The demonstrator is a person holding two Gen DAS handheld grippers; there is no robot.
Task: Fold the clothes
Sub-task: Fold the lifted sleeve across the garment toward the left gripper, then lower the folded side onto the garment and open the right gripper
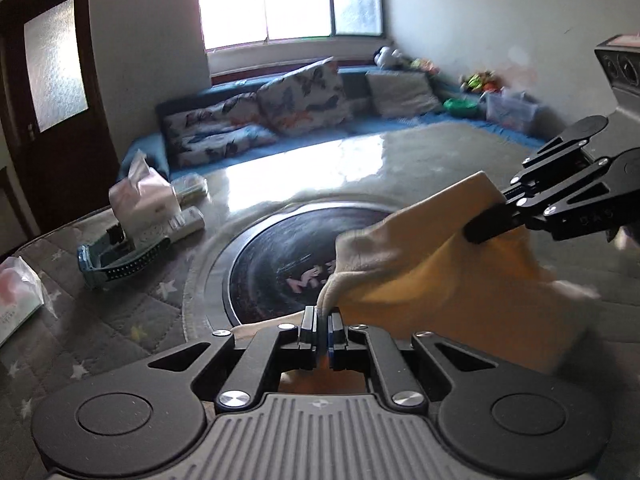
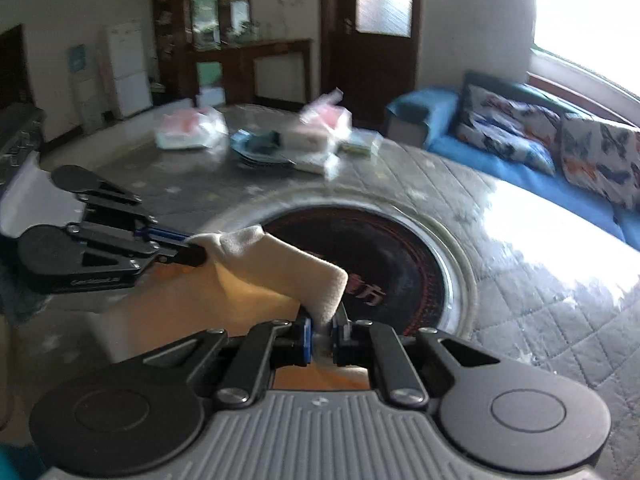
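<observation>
Two hand-held grippers hold one cream garment (image 1: 420,256) up above the surface (image 1: 132,312), over its dark round inset (image 1: 276,256). At the left edge of the surface sit a tissue pack (image 1: 140,196), a blue basket (image 1: 116,256) and a remote (image 1: 186,222); the middle and right stay open. The left hand-held gripper (image 1: 321,320) is pinched tight on a bunched corner, and the right hand-held gripper (image 2: 321,326) is clamped on the other corner. Only the left wrist view shows the window (image 1: 292,0); only the right shows a cabinet (image 2: 224,40) and fridge (image 2: 128,68). Cloth sags between the grips, its underside glowing orange.
</observation>
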